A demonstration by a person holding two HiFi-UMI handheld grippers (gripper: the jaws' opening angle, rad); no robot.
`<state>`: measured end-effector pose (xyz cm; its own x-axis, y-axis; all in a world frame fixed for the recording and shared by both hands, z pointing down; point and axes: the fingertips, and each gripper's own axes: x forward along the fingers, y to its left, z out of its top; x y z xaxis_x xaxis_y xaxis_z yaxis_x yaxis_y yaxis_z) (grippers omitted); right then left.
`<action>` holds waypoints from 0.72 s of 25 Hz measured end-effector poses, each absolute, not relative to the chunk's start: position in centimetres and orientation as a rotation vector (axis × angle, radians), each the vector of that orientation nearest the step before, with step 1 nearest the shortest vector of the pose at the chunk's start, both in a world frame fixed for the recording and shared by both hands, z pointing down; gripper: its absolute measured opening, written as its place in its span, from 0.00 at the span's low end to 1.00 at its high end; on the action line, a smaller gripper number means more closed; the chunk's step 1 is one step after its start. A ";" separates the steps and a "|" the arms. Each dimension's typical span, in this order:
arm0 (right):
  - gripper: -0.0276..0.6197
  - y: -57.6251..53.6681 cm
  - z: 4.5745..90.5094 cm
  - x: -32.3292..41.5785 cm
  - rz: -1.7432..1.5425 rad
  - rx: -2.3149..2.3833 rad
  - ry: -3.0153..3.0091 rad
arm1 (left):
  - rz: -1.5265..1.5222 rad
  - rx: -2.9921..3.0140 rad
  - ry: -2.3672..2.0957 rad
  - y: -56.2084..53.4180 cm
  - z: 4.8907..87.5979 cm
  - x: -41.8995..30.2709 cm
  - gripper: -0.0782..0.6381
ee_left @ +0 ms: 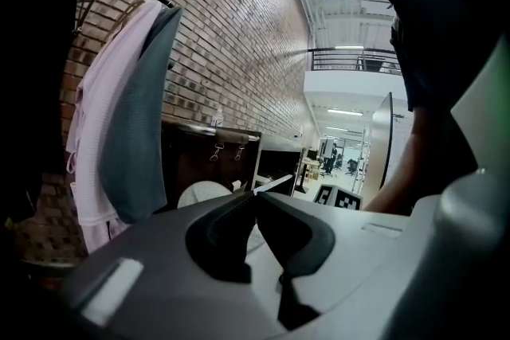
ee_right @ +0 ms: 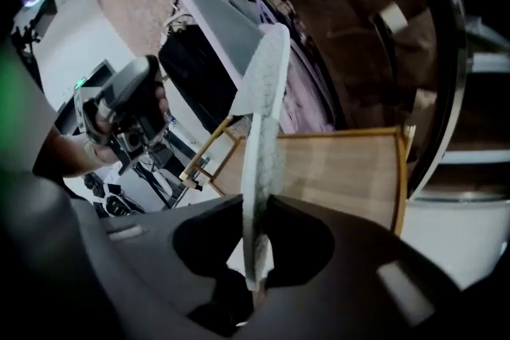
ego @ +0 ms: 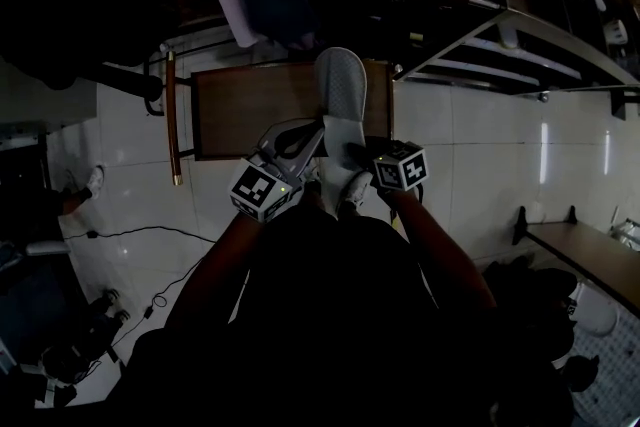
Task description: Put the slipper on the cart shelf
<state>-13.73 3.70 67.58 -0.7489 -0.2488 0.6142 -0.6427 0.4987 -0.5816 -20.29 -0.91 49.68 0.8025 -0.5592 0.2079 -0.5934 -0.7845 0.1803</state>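
Over flat wooden shelf point(ee_right: 343, 171): thin textured white slipper point(ee_right: 264, 91) clamped in right gripper point(ee_right: 256, 211).

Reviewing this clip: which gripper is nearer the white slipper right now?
Right. The right gripper has its jaws clamped on the near end of the slipper. The left gripper sits just beside it on its left, jaws together.

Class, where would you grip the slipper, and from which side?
Pinch the slipper across its thin flat sole at the near end, coming in edge-on, as the right gripper does; the sole fits between the jaws and the far end is free for the shelf.
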 end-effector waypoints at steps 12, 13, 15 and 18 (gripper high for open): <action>0.14 1.3 53.7 -11.9 0.849 0.886 -2.551 | 0.202 2.785 -0.894 1.6 46.3 -18.7 0.12; 0.14 1.2 53.0 -11.8 0.841 0.896 -2.567 | 0.200 2.788 -0.892 1.7 46.0 -18.5 0.12; 0.14 1.0 51.6 -11.3 0.801 0.917 -2.598 | 0.186 2.799 -0.884 1.9 45.2 -18.1 0.12; 0.14 0.8 48.7 -10.8 0.677 0.955 -2.657 | 0.164 2.814 -0.884 2.0 44.0 -17.4 0.12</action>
<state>-10.83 0.75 48.71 -0.7587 -0.5384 0.3668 -0.6483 0.6796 -0.3434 -17.38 2.02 43.95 0.8163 -0.5549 0.1606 -0.5756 -0.8049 0.1444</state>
